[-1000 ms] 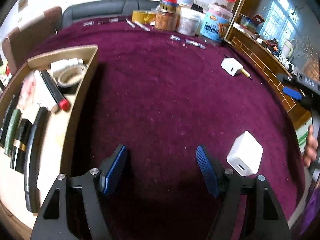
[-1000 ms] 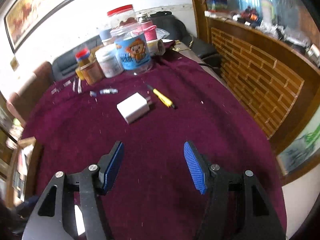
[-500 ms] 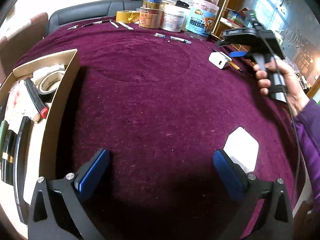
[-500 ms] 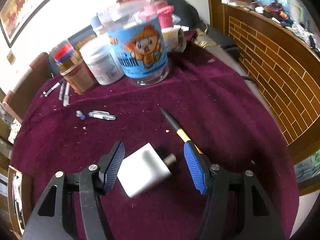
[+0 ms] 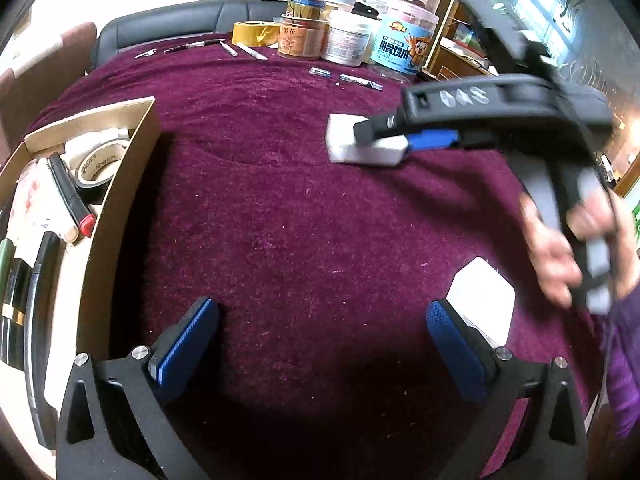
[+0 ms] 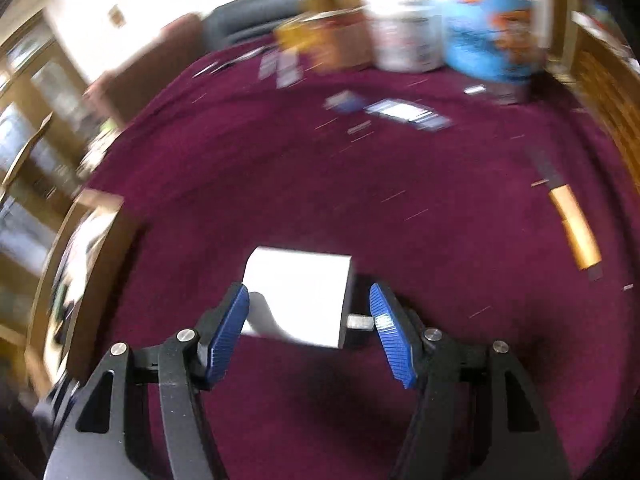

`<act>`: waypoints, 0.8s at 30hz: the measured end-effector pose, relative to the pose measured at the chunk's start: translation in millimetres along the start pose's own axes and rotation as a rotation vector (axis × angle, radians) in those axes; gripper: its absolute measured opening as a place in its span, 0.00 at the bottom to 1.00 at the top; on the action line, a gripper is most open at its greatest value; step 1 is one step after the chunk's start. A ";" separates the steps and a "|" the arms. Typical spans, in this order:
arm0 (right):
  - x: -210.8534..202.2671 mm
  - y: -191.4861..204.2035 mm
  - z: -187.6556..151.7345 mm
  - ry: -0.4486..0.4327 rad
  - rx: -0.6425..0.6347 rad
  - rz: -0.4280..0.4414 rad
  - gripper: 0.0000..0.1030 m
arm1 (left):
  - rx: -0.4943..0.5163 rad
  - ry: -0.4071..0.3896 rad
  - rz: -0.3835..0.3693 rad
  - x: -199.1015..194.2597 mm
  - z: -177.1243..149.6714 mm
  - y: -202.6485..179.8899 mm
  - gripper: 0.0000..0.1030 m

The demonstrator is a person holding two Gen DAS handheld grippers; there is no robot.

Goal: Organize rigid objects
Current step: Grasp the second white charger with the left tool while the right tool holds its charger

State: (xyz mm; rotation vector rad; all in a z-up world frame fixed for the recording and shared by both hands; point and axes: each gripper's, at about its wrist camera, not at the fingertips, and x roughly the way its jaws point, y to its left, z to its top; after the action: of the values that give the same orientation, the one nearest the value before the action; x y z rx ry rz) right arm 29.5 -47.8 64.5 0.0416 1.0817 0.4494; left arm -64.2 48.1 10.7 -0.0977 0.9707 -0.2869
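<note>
A white charger block [image 6: 298, 298] sits between the blue pads of the right gripper [image 6: 310, 332], apparently clamped, above the maroon tablecloth [image 5: 280, 208] mid-table. The left gripper [image 5: 320, 344] stands wide open and empty, a 2nd white charger [image 5: 482, 300] just beside its right finger [image 5: 454, 340].

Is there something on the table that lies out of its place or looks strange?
Yes. Two white chargers lie loose on the purple cloth, not in the cardboard tray: one between the right tongs, another beside the open left tongs.
</note>
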 end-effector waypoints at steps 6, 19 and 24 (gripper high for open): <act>-58.3 15.2 -51.7 -0.167 0.044 0.015 0.61 | 0.017 0.010 0.024 2.4 0.0 -3.8 0.98; -91.1 -99.2 -115.4 -0.363 0.464 0.030 0.71 | -0.182 0.035 -0.007 -0.1 53.0 -1.8 0.98; -83.8 -107.2 -114.2 -0.331 0.495 0.058 0.71 | -0.269 0.086 0.093 43.0 93.1 4.9 0.98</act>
State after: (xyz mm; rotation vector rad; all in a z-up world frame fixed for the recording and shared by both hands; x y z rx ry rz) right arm -65.5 -197.6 53.8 0.5677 0.8434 0.2069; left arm 36.3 36.3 27.8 -0.2864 1.0928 -0.0740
